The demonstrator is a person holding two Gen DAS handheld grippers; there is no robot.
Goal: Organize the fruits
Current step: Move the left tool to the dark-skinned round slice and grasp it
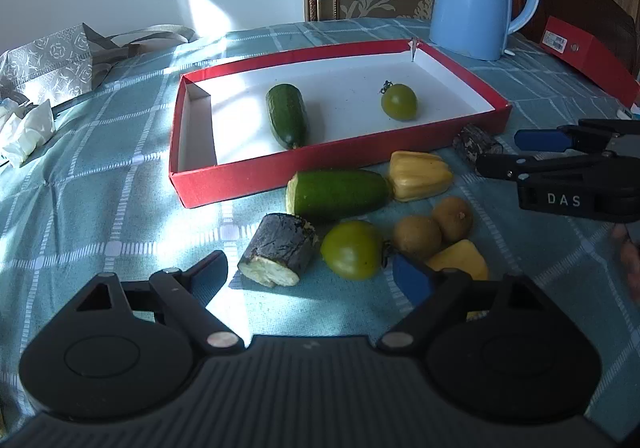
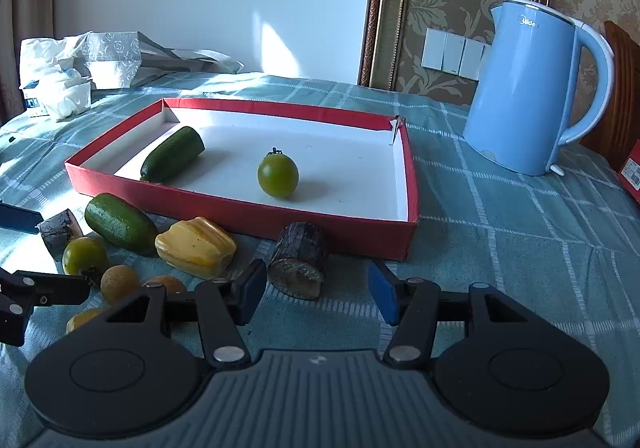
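Fruits for sorting: a cucumber half [image 1: 287,115] and a green tomato [image 1: 399,101] lie apart inside the red tray [image 1: 256,180]; outside its near wall lie another cucumber half [image 1: 338,194], a yellow jackfruit pod [image 1: 418,176], a green tomato [image 1: 352,250] and two longans [image 1: 417,237]. My left gripper [image 1: 310,274] stands wide open and empty at 6 o'clock of that tomato. My right gripper [image 2: 318,294] is partly open, gripping nothing, with a sugarcane stub [image 2: 298,260] at 12 o'clock, just ahead of its fingertips.

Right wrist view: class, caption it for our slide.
Open right gripper nears a sugarcane chunk beside the red tray.

yellow wedge [image 1: 460,258] half behind left tongs [image 1: 316,276], red box [image 1: 588,52] cropped
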